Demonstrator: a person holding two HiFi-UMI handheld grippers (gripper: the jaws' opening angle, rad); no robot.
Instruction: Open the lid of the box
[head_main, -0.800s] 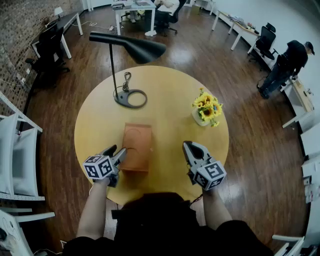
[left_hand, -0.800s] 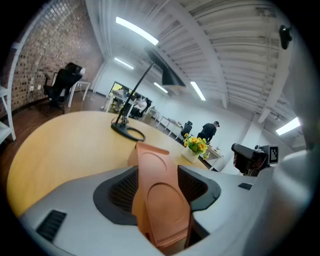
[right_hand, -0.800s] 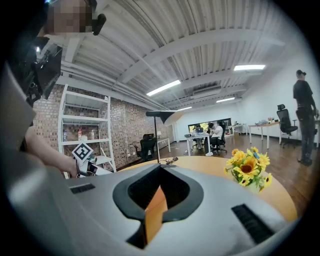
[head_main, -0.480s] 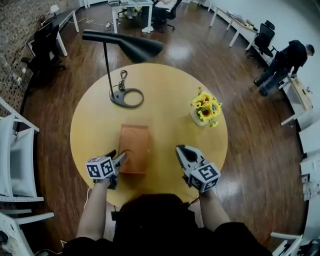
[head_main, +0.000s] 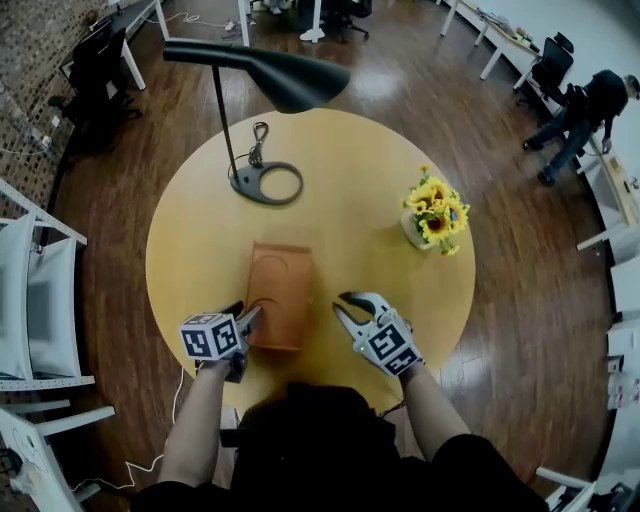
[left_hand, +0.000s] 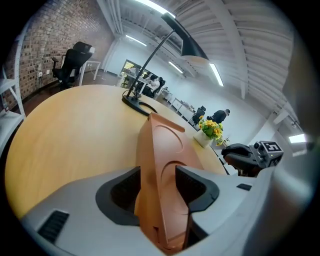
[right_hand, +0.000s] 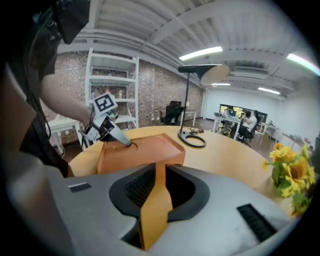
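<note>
The right gripper (head_main: 356, 303), its jaws slightly parted and empty, has been brought leftward, just beside the box (head_main: 280, 290) on the table (head_main: 350, 180). The box's near left corner is still clamped by the left gripper (head_main: 247, 313).

Swung the right gripper (head_main: 356, 300) leftward, from well apart from the box (head_main: 279, 295) to near its right edge. Turned it as well, to face the box and the left gripper (head_main: 243, 316) rather than the lamp (head_main: 265, 80). Shifted the left gripper slightly at the box's near left corner, showing the box larger between its jaws
</note>
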